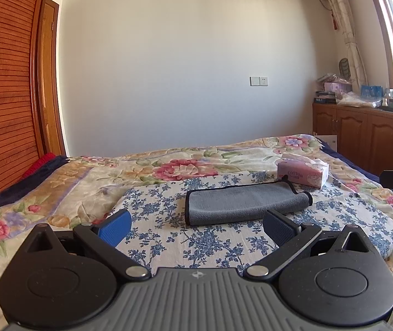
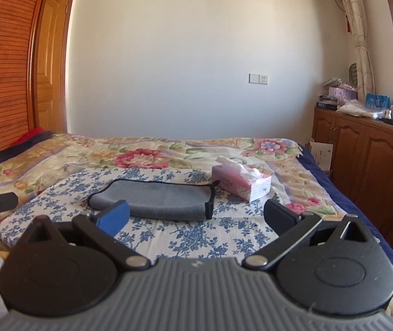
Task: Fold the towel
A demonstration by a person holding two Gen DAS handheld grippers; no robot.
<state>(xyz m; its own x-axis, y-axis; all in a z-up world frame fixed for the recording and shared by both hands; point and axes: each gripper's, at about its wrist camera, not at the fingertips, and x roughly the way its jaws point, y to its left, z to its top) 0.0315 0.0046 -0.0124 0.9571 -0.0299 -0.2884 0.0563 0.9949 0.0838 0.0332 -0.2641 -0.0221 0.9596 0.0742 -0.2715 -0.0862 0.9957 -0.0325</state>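
A grey towel (image 1: 240, 204) with black trim lies folded on a blue-and-white floral cloth (image 1: 196, 245) on the bed. It also shows in the right wrist view (image 2: 163, 200). My left gripper (image 1: 196, 227) is open and empty, a little in front of the towel's near edge. My right gripper (image 2: 196, 218) is open and empty, in front of the towel; its left blue pad (image 2: 115, 218) overlaps the towel's near left edge in the view.
A pink tissue box (image 1: 302, 172) stands just behind the towel's right end, also in the right wrist view (image 2: 240, 183). A flowered blanket (image 1: 58, 193) covers the bed. Wooden cabinets (image 2: 367, 160) stand at right, a wooden headboard (image 1: 0, 110) at left.
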